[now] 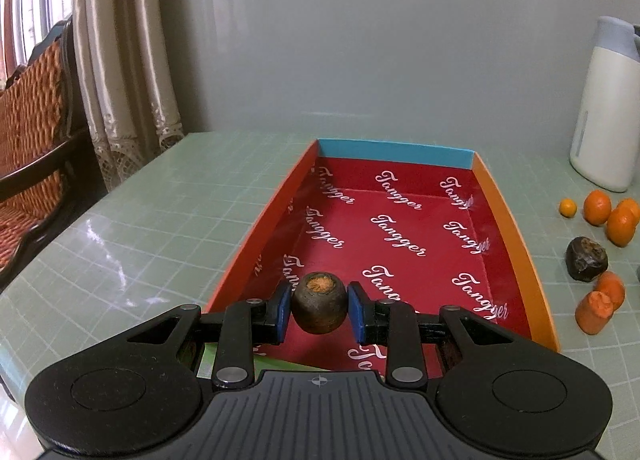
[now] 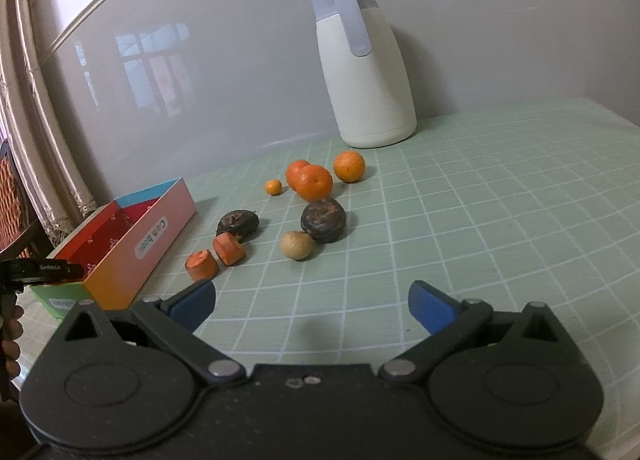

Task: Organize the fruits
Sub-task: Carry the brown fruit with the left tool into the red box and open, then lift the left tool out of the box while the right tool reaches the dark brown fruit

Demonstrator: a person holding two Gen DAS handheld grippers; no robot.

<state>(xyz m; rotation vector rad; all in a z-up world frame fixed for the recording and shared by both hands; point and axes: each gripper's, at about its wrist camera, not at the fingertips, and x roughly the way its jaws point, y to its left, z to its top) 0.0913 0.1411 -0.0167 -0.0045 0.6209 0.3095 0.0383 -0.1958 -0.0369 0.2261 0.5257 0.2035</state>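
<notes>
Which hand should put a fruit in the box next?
Left. Its hand-held gripper already grips a dark fruit right over the box. The right one is open, holding nothing, short of the loose fruit.

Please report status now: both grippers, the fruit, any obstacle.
Left gripper shut on dark fruit, over red box. Right gripper open, empty, above table. Oranges, carrot pieces still outside. No obstacle seen.

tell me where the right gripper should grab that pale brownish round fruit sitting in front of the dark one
Probably best to take the pale round fruit across its widest middle, coming down from above with the open right gripper. The dark fruit sits right behind it, so set the fingers left and right of it, where the mat is bare, not front to back.
</notes>
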